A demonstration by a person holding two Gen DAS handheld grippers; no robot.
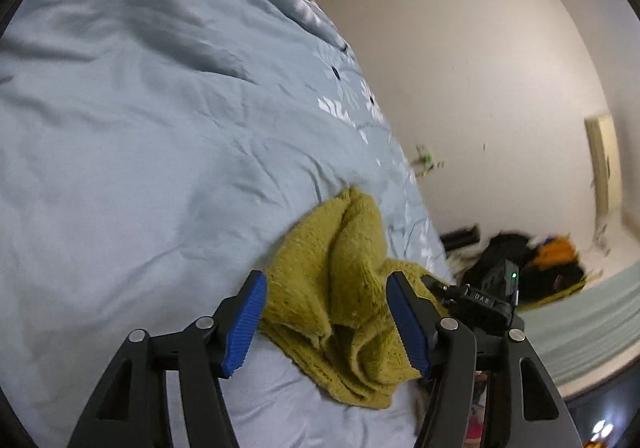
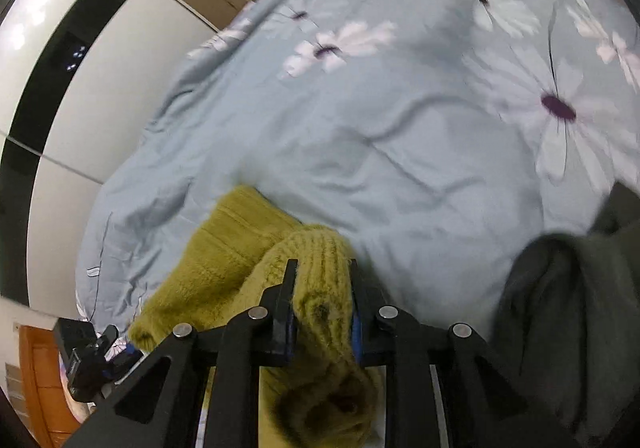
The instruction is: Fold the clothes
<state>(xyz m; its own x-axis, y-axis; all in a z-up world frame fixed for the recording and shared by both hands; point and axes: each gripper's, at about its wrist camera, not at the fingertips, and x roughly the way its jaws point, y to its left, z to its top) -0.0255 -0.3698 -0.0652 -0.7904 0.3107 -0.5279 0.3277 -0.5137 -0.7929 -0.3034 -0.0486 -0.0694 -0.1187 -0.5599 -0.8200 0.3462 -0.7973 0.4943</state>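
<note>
A mustard-yellow knitted sweater (image 1: 340, 248) lies crumpled on a pale blue flowered duvet (image 1: 120, 128), near the bed's right edge. My left gripper (image 1: 326, 280) hangs just over it, open, its blue pads (image 1: 246, 324) spread either side of the bunched knit without pressing on it. In the right wrist view the sweater (image 2: 224, 260) trails off to the left. My right gripper (image 2: 323, 268) is shut on a ribbed end of it, and the knit bulges out between and below the jaws. The right gripper (image 1: 480, 300) also shows past the sweater in the left wrist view.
A dark grey garment (image 2: 568, 308) lies heaped on the duvet (image 2: 400, 168) at the right. Beyond the bed's edge, dark and orange things (image 1: 528, 260) are piled on the floor by the wall. A white wardrobe (image 2: 60, 88) stands on the bed's other side.
</note>
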